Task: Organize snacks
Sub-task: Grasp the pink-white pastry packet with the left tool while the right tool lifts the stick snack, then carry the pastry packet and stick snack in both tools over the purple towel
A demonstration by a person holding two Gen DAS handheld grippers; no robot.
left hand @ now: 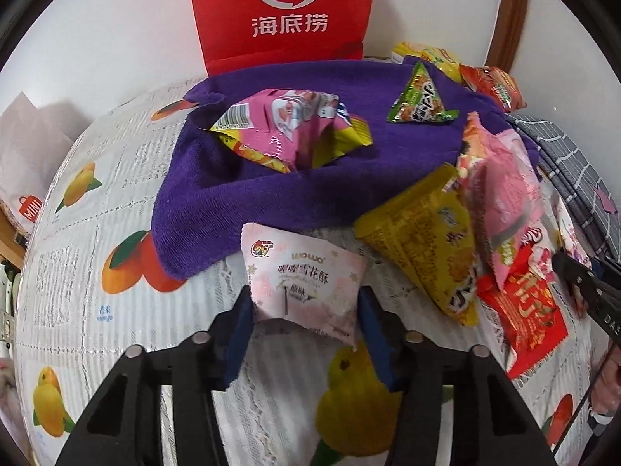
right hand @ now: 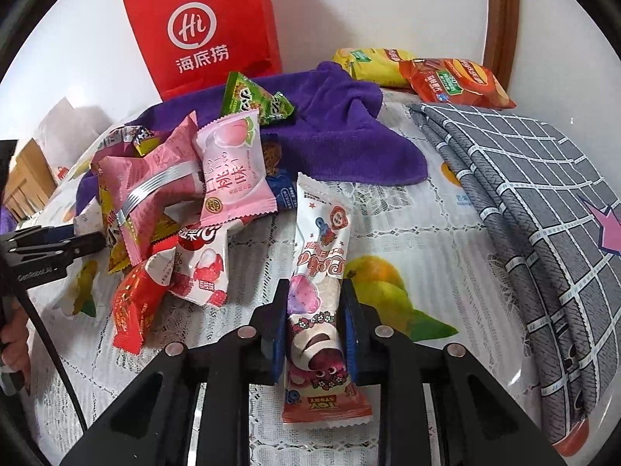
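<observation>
- Presently the left claw is clamped on a pale pink square snack packet; blue pads touch both side edges, and the packet sits just beside the near hem of a purple towel.
- Right claw is closed on a long white-and-pink bar wrapper with a bear print; the wrapper runs lengthwise between the fingers, its far end pointing toward the towel.
- Tabletop carries a white lace cloth with fruit prints.
- On the towel, toward the far edge: a pink-and-yellow bag and a small green triangular packet.
- Loose heap at the towel's right side in the left wrist view: yellow cone-shaped packet, pink pouch, red packet. Same heap in the right wrist view includes a pink peach packet.
- Far right corner: yellow packet touching an orange-red packet.
- Red paper bag stands upright against the wall at the far edge, behind the towel.
- Grey checked fabric is draped along the right edge.
</observation>
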